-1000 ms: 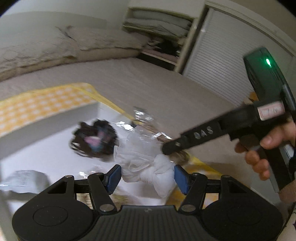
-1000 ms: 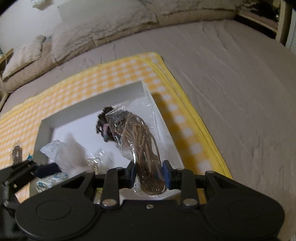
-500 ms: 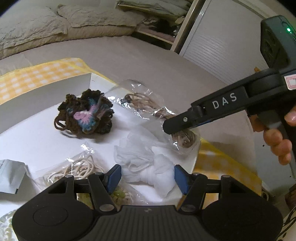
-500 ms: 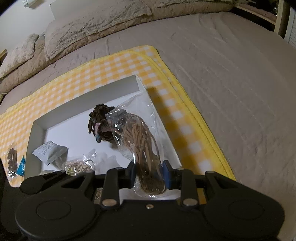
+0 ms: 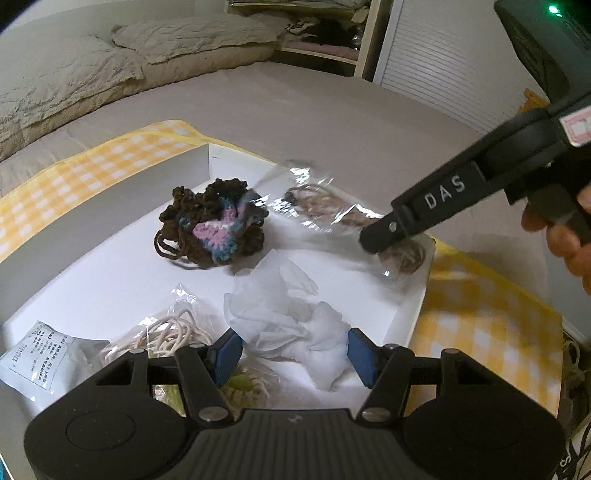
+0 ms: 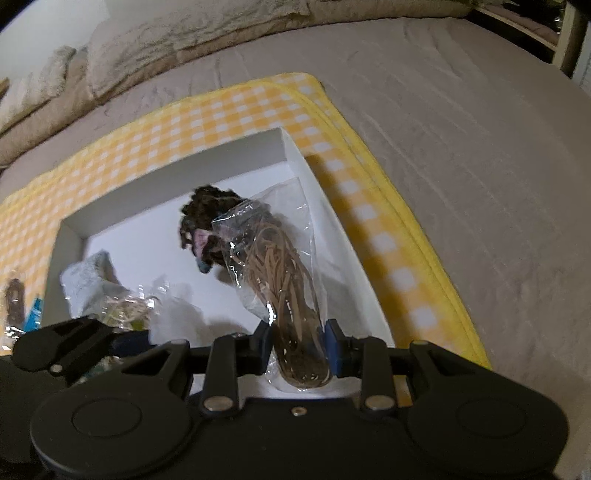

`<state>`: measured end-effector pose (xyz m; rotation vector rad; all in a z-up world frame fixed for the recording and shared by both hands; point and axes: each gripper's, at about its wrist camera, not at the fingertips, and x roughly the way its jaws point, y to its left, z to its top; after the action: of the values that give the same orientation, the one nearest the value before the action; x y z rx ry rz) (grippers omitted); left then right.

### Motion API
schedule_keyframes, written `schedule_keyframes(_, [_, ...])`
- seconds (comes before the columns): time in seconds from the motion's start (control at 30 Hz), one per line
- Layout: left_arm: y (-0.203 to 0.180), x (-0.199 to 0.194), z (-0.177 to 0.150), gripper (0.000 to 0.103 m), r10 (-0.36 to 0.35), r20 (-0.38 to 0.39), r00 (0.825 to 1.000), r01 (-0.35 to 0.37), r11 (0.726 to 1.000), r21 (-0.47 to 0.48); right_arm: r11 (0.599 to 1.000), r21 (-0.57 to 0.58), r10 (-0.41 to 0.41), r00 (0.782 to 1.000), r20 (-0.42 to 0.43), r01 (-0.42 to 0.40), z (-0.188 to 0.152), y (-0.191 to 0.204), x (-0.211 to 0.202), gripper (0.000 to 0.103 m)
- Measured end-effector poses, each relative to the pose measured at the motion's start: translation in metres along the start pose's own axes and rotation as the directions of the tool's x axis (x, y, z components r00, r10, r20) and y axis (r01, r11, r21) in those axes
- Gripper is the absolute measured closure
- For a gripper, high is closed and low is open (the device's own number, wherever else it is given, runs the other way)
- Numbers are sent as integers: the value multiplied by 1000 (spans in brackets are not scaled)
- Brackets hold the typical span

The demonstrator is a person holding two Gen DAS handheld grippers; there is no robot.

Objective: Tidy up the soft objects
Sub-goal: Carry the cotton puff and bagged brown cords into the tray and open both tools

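Note:
A white shallow box lies on a yellow checked cloth on the bed. My right gripper is shut on a clear bag of brown elastic bands and holds it over the box's right side; it also shows in the left wrist view. My left gripper is open, its blue pads either side of a crumpled white tissue lying in the box. A brown, pink and blue crochet scrunchie lies in the box's far part.
A bag of cream elastic bands and a white printed sachet lie at the box's left. A green and cream item sits under my left gripper. Small items lie on the cloth outside the box. Pillows and shelves are behind.
My left gripper pulled back and up, leaving the white tissue lying in the box. My right gripper kept its hold on the bag and moved slightly lower over the box.

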<state>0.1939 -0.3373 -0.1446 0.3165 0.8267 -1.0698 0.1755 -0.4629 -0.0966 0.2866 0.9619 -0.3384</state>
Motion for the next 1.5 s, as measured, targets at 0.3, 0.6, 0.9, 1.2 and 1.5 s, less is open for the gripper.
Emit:
schedule_keyframes(0.3, [4,-3,-4,40,-24,6,1000,24,1000,4,991,-55,-123,992,12,123,4,7,10,72])
schedule_keyframes(0.6, [11,-4,-5,40,-41,13,999,41,999,7,992,-85,101,992,76,-95,17,40,1,72])
schedule_keyframes(0.9, [9,-4,-6,40,-30,13,999,30,999,14,999,-27,-20,1000,2,20,7,17,-4,72])
schedule_keyframes(1.2, [7,-7,-4,19,-37,51,998,37,999,3,1000,-18,-6,998,-58,4,-6,0,9,51])
schedule_keyframes(1.5, [4,-18,-3,17,-10,40,999,9,1000,4,1000,-12,-9,1000,-22,9,-5,-3,-5,40])
